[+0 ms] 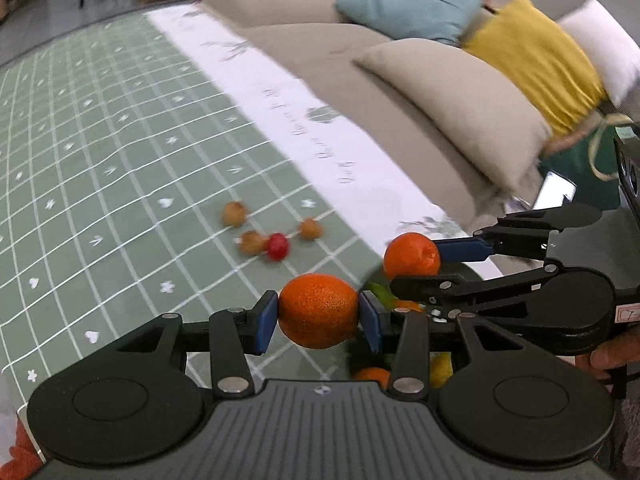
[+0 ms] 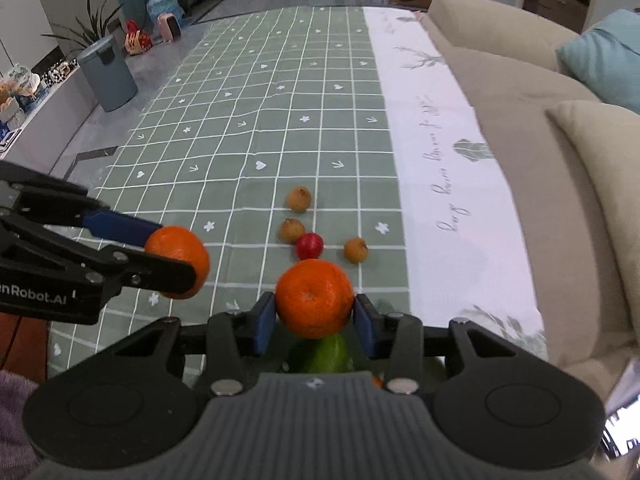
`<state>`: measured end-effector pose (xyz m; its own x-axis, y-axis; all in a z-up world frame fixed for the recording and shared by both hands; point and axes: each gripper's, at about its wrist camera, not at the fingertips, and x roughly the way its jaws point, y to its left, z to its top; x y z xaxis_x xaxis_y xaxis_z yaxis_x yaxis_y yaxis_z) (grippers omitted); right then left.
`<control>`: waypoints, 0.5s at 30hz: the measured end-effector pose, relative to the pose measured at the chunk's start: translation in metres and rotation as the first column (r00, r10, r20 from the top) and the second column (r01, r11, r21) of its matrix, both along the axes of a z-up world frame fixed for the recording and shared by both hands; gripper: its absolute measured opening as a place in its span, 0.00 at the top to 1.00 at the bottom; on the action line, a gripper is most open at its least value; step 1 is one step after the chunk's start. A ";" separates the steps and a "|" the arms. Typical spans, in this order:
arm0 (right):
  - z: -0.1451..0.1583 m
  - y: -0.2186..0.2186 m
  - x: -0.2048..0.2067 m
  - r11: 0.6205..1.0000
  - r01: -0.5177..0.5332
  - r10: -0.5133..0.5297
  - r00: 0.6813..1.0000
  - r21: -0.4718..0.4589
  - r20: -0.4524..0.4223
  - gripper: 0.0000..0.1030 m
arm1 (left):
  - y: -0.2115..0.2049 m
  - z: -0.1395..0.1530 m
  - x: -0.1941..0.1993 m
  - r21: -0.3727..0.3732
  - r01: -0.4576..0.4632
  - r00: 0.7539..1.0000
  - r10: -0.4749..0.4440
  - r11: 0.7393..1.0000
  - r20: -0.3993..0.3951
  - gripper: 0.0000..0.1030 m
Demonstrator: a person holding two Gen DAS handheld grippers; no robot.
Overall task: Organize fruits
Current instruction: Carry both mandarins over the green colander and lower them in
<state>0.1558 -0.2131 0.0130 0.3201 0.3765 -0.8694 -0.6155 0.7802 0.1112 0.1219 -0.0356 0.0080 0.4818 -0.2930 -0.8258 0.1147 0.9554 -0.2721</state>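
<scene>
My left gripper (image 1: 319, 312) is shut on an orange tangerine (image 1: 319, 310), held above the green checked tablecloth (image 1: 120, 160). My right gripper (image 2: 315, 307) is shut on a second tangerine (image 2: 315, 298); it also shows in the left wrist view (image 1: 412, 256), to the right and just beyond the left one. The left gripper's tangerine shows in the right wrist view (image 2: 179, 260) at the left. On the cloth lie three small brown fruits (image 2: 299, 199) (image 2: 291, 230) (image 2: 355, 250) and a small red fruit (image 2: 309, 245). A green fruit (image 2: 326, 354) and other fruit lie under the grippers, mostly hidden.
A beige sofa (image 2: 520, 92) with beige, blue and yellow cushions (image 1: 532, 60) runs along the table's right side. The cloth has a white printed border (image 2: 432, 140). A grey bin (image 2: 106, 74) and plants stand on the floor at far left.
</scene>
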 end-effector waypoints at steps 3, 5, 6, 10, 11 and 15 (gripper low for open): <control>0.004 -0.019 -0.014 1.000 0.004 -0.004 1.000 -0.002 0.005 0.62 | -0.021 -0.001 -0.009 0.009 0.027 1.000 -0.027 1.000 0.008 0.52; 0.004 -0.030 -0.023 1.000 0.002 -0.002 1.000 -0.010 0.010 0.62 | -0.035 -0.004 -0.013 0.016 0.051 0.999 -0.051 0.999 0.005 0.52; 0.004 -0.035 -0.027 1.000 0.002 -0.001 1.000 -0.018 0.014 0.62 | -0.041 -0.006 -0.016 0.019 0.063 0.998 -0.063 0.998 0.001 0.52; -0.001 -0.055 -0.040 0.999 -0.003 0.003 1.000 -0.042 0.012 0.62 | -0.066 -0.014 -0.024 0.033 0.111 0.994 -0.110 0.993 -0.021 0.52; -0.003 -0.058 -0.043 0.999 -0.004 0.004 1.000 -0.046 0.008 0.62 | -0.072 -0.016 -0.026 0.035 0.124 0.992 -0.123 0.992 -0.029 0.52; -0.010 -0.074 -0.053 0.998 -0.013 0.013 1.000 -0.061 -0.007 0.62 | -0.091 -0.024 -0.032 0.033 0.162 0.985 -0.160 0.986 -0.061 0.52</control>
